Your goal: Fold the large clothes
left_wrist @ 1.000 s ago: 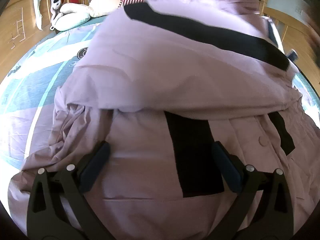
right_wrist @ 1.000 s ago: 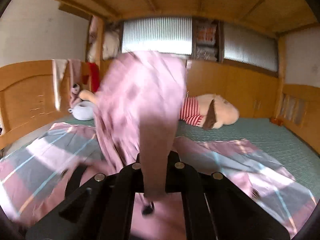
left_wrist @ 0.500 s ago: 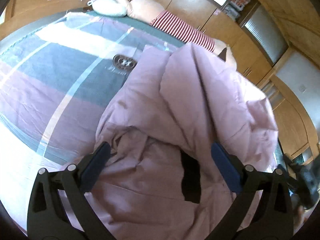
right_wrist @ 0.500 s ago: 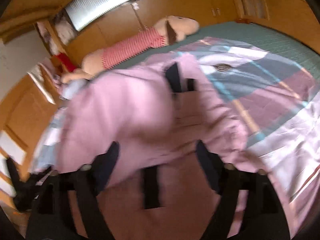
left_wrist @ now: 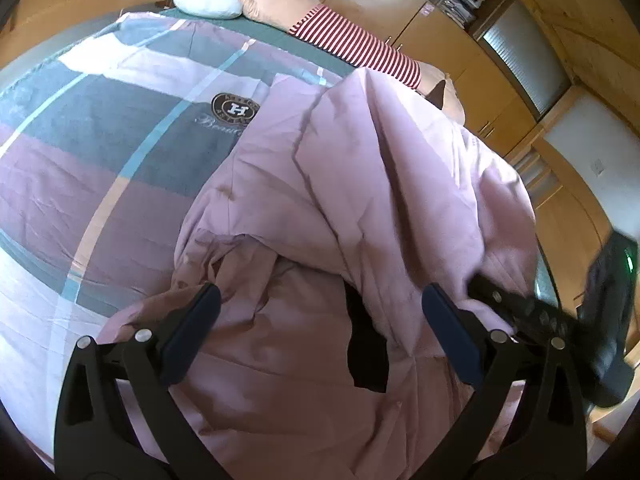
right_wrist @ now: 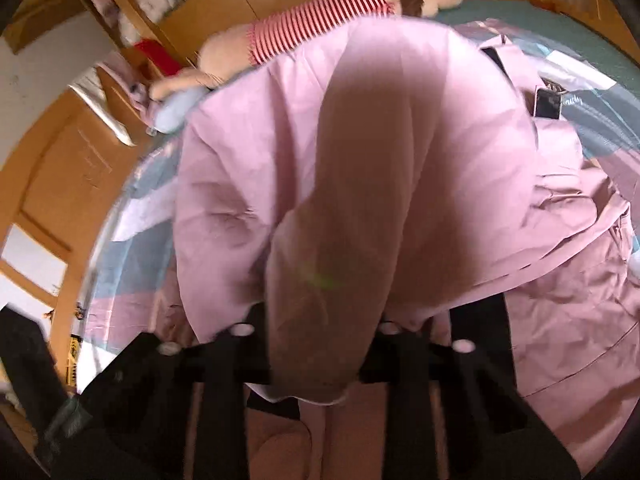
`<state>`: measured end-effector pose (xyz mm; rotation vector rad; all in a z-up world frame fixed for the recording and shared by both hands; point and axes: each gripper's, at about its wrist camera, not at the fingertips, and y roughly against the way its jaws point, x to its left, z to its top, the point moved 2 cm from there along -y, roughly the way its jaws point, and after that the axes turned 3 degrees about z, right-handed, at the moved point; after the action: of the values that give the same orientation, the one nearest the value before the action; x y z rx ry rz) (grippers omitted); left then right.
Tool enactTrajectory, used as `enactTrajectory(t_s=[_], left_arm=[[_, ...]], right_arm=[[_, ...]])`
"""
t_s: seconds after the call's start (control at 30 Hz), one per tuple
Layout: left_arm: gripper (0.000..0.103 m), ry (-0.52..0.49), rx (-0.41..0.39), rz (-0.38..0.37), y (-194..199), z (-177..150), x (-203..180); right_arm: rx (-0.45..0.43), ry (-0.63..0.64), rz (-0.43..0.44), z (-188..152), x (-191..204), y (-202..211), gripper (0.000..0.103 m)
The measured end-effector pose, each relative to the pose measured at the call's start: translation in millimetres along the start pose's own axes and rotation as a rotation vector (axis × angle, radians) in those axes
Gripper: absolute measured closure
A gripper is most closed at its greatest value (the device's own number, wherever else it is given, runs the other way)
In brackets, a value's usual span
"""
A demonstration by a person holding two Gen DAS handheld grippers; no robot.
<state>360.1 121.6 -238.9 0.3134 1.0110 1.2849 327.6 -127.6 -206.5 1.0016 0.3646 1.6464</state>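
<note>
Pink fabric: the large pink garment [left_wrist: 360, 208] lay heaped on the checked bedspread [left_wrist: 100, 168], directly ahead of and beneath both grippers, with one thick flap doubled back over the rest.
Left gripper: the left gripper [left_wrist: 320, 328] hovered over the near hem with its jaws spread wide, nothing between the blue pads [left_wrist: 192, 328]; probably freed to take a new hold.
Right gripper: the right gripper [right_wrist: 316, 344] had just been closing, and its jaws stood nearly together, pinching a fold of the garment that bulged up in front of it; the hold looked meant to carry that fold across.
Dark trim: black patches [left_wrist: 368, 352] showed just ahead of the left jaws, likely pocket trim.
Far side: a striped plush toy [left_wrist: 356, 48] and a pale cushion [left_wrist: 208, 0] sat well beyond the garment.
Containers: none held anything here; wooden cupboards [left_wrist: 440, 40] behind the bed were closed.
</note>
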Motion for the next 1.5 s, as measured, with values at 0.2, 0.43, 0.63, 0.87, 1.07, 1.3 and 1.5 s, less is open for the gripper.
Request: enactTrajectory(t_s=[0.2,0.43,0.63,0.87,1.07,1.3,1.5], left_arm=[[0.002,-0.034,-0.004,-0.009,0.2,-3.0,-9.2],[0.002,-0.133,-0.016,-0.026,-2.7,-13.7,-32.0],[0.002,-0.231,0.008,-0.023,-15.0,-27.0,-51.3],[0.002,-0.232,-0.002,-0.003,-15.8,-26.9,-49.9],[0.002,-0.183,-0.002,-0.012,-14.6,-25.9,-44.8],[0.002,-0.168,0.018,-0.005,-19.2,-27.8,-42.8],[0.002,-0.173,0.021,0.003,-18.9,-28.5,-44.6]], right_arm=[[0.030,0.177,-0.027,-43.7,9.3,20.9,0.090],[0.062,0.207,-0.032,-74.4,-2.0,12.2,0.090],[0.061,0.244,-0.033,-78.4,2.4,12.2,0.086],[0.043,0.172,-0.067,-83.3,-14.0,35.2,0.043],[-0.153,0.115,-0.090,-70.5,-22.1,82.7,0.034],[-0.351,0.172,-0.103,-53.8,-11.3,130.1,0.034],[-0.392,0.112,-0.078,-36.7,-12.4,122.8,0.034]])
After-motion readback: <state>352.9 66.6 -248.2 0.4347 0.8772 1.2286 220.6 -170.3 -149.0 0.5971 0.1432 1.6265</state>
